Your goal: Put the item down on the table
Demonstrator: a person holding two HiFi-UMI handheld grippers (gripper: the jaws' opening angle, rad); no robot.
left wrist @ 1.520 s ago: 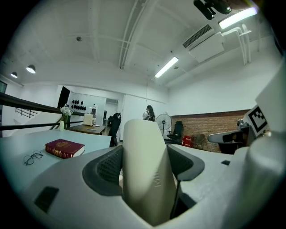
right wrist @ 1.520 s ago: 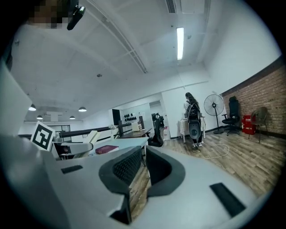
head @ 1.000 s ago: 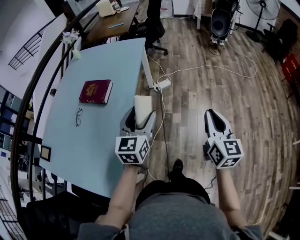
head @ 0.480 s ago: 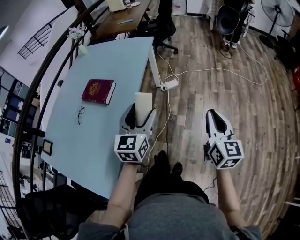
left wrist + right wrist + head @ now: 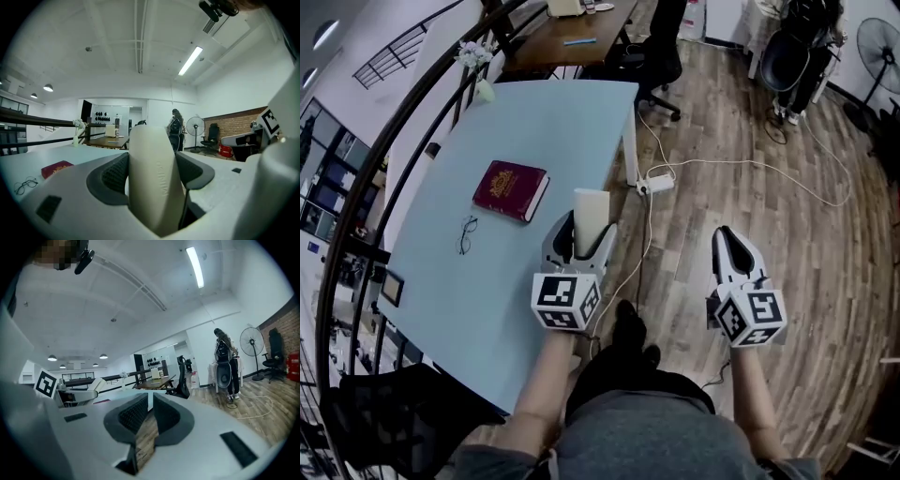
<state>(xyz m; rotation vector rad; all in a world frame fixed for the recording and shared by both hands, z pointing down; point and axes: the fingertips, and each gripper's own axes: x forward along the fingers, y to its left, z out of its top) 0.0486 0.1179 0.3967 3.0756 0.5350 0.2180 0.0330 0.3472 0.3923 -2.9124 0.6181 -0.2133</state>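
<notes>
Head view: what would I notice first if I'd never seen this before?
The left gripper, low in the middle, clamps a cream flat slab upright by the edge of the big pale blue table. On that table lie a dark red book and thin wire glasses. The right gripper hangs shut and empty over the wooden floor.

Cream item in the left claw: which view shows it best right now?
Left gripper view: the cream item fills the centre, clamped between the pads of the left claw. Head view shows only its top end poking out. Right gripper view catches it tiny, far left.
</notes>
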